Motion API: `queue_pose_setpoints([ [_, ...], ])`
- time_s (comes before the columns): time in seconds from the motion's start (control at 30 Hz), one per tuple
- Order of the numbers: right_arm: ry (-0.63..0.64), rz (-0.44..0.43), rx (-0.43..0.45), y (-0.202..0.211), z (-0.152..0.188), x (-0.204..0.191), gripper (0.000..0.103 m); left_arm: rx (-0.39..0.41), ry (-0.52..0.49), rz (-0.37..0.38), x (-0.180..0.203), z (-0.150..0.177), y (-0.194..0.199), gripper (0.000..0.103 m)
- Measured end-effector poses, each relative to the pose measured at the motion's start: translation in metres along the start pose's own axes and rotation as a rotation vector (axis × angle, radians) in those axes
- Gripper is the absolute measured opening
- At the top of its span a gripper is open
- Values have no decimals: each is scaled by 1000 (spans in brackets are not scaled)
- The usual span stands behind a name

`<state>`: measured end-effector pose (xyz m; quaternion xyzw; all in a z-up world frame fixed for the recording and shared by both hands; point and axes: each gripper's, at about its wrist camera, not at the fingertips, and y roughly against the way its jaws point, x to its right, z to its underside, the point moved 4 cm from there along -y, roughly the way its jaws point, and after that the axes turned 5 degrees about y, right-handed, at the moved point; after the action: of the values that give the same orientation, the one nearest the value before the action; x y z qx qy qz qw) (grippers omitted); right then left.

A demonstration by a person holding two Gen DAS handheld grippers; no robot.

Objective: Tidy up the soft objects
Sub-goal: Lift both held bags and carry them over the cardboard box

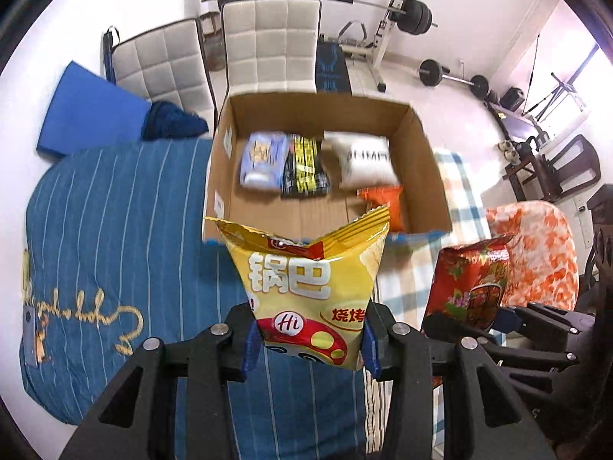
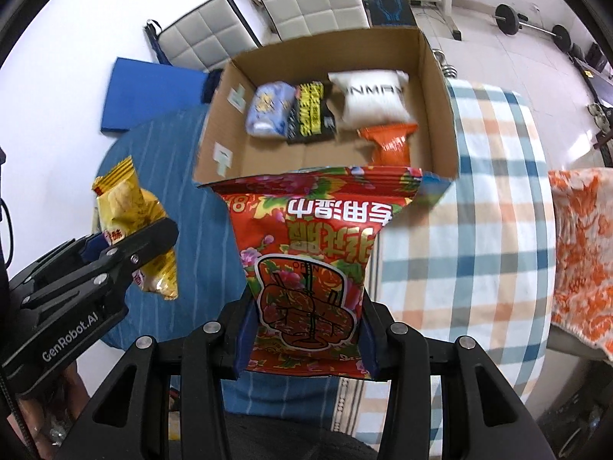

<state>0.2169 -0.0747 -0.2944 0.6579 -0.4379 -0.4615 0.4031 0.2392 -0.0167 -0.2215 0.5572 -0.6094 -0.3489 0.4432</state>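
We note the left gripper (image 1: 308,339) clamped on the lower part of a glossy yellow snack bag (image 1: 306,287), crinkled foil with a serrated top edge, held upright above the blue striped quilt (image 1: 115,211). The right gripper (image 2: 304,339) grips the bottom of a shiny red floral snack bag (image 2: 314,253), its print upside down to the right wrist camera, top seam flat and pleated. Both bags hang just short of the near wall of the open cardboard box (image 2: 436,88), plain corrugated brown, rectangular, flaps not visible. Inside, along the far side, we see a pale blue soft pack (image 2: 270,109), a black-and-yellow packet (image 2: 310,113) touching it, and a puffy white pillow-like bag (image 2: 373,97); an orange foil packet (image 2: 389,140) lies nearer, by the right wall. Under the box's right side lies a checked cloth (image 2: 479,211). Beyond stand two quilted white chairs (image 1: 268,42).
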Motion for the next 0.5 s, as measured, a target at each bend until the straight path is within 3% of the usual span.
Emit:
queue_pose_setpoints([
  [0.27,9,-10,45,10,-60,-2,47,70,-16,4,1,-68,0,39],
  [0.5,11,10,37,-16,-118,7,46,33,-17,-9,-6,-114,-36,39],
])
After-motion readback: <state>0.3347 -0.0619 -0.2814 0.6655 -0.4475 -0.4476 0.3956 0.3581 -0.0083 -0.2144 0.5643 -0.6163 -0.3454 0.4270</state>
